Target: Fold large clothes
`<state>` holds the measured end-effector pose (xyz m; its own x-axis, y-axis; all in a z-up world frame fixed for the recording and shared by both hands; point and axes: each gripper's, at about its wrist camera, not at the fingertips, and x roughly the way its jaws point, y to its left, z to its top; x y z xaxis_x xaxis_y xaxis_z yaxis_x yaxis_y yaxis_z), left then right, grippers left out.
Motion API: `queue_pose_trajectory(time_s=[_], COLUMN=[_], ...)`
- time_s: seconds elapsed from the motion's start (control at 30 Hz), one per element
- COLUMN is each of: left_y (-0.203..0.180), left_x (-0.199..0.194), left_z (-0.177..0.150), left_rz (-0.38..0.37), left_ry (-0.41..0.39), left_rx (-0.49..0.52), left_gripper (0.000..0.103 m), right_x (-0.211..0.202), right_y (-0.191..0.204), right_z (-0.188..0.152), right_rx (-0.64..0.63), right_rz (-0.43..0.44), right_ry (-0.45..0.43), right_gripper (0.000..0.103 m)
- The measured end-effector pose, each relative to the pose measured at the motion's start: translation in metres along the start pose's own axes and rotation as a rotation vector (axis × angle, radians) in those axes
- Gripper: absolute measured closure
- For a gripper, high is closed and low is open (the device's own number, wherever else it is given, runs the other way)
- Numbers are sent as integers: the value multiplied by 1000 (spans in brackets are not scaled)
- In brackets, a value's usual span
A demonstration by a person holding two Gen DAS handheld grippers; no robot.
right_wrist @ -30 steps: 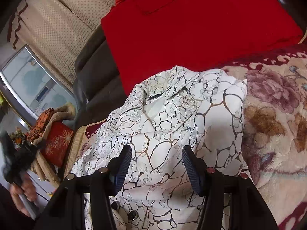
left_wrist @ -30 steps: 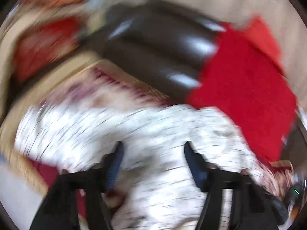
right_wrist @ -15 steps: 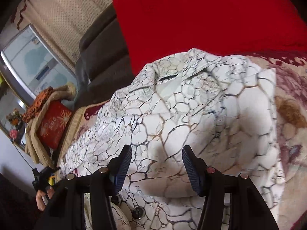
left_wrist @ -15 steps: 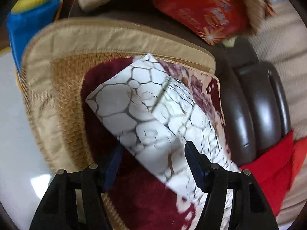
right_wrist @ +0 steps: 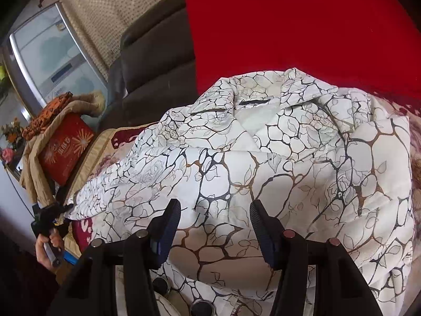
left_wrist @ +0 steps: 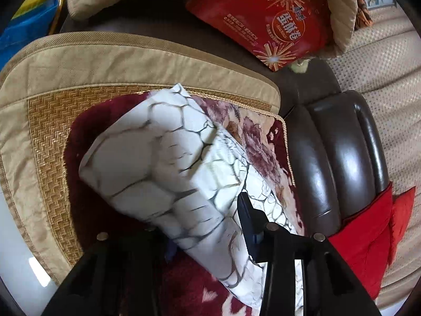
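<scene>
White cloth with a dark cracked pattern lies between the two fingers of my left gripper [left_wrist: 208,226]: it is one sleeve [left_wrist: 168,163] of the garment, and the jaws are closing on it now. Only the right finger shows clearly and it touches the sleeve's edge; the left one is hidden under the cloth, so I cannot tell if the pads already press. My left hand [right_wrist: 48,242] is visible far at the left in the right camera, holding this gripper at the sleeve end.

My right gripper [right_wrist: 214,226] hangs above the front of the one white jacket [right_wrist: 276,163], its two blue fingers apart at a middle width, with nothing between them. Near its base I count two dark buttons [right_wrist: 202,306] clearly.

The jacket lies spread with the collar at the far side, on one flowered blanket [left_wrist: 257,142] in dark red and cream. Under the blanket is one woven beige mat [left_wrist: 50,121]. Beyond the collar lies one red cloth [right_wrist: 302,34] over the dark brown sofa [left_wrist: 336,152]. At the far left stands one red box [left_wrist: 273,18] with gold starbursts, partly under a beige cover [left_wrist: 339,13].
</scene>
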<state>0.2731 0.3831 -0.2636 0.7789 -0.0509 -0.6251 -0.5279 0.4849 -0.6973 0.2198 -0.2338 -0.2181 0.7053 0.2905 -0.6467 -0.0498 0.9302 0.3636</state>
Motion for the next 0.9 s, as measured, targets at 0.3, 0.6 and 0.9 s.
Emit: queue_pose_trajectory(time_s=[0.3, 0.6, 0.9], left_y=[-99, -291, -381], left_x=[-41, -110, -124], left_z=[-13, -153, -349], left_rz=[29, -256, -487], left_ry=[-92, -22, 327], left_rx=[338, 877, 1203], left_gripper=[97, 97, 48], right_x=[-16, -48, -93], right_y=[-22, -69, -118], right_z=[5, 14, 25], right_rx=[57, 233, 338], right_rz=[-21, 9, 10], right_ry=[-48, -114, -230], right_gripper=[45, 45, 45])
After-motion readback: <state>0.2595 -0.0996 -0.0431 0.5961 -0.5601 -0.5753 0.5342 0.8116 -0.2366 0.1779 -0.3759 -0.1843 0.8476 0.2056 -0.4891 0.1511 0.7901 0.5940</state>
